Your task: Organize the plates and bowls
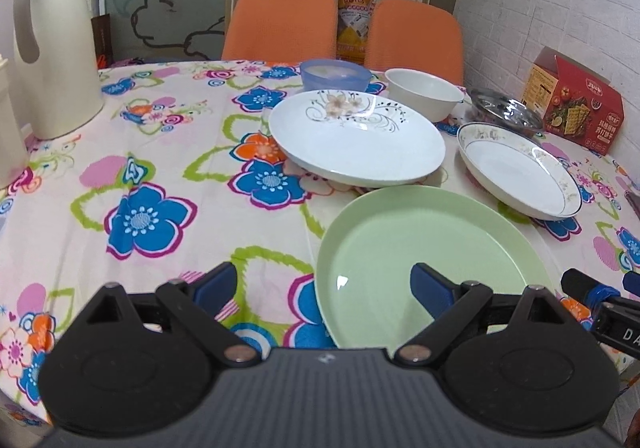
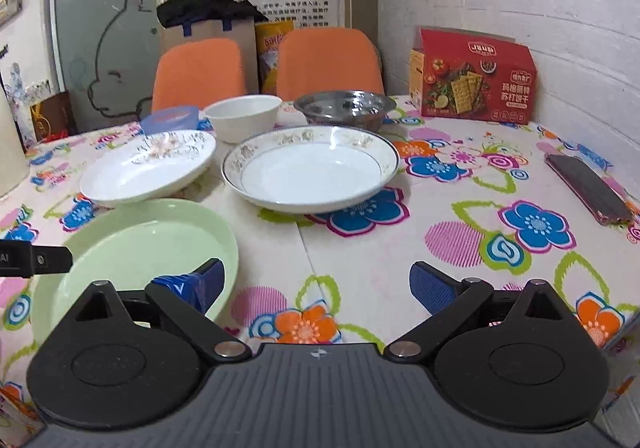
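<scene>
- The left gripper [image 1: 322, 286] is held low over the counter [image 1: 168, 151], jaws spread wide and empty, straddling the near rim of the green plate [image 1: 420, 260].
- The right gripper [image 2: 316, 288] is likewise held released, grasping nothing, just right of that plate.
- Beyond it lie a flower-printed white plate [image 1: 356, 139], a gold-rimmed deep plate [image 2: 312, 167], a white bowl [image 2: 244, 115], a shiny metal bowl [image 2: 344, 107] and a blue bowl [image 1: 334, 73], all seen empty.
</scene>
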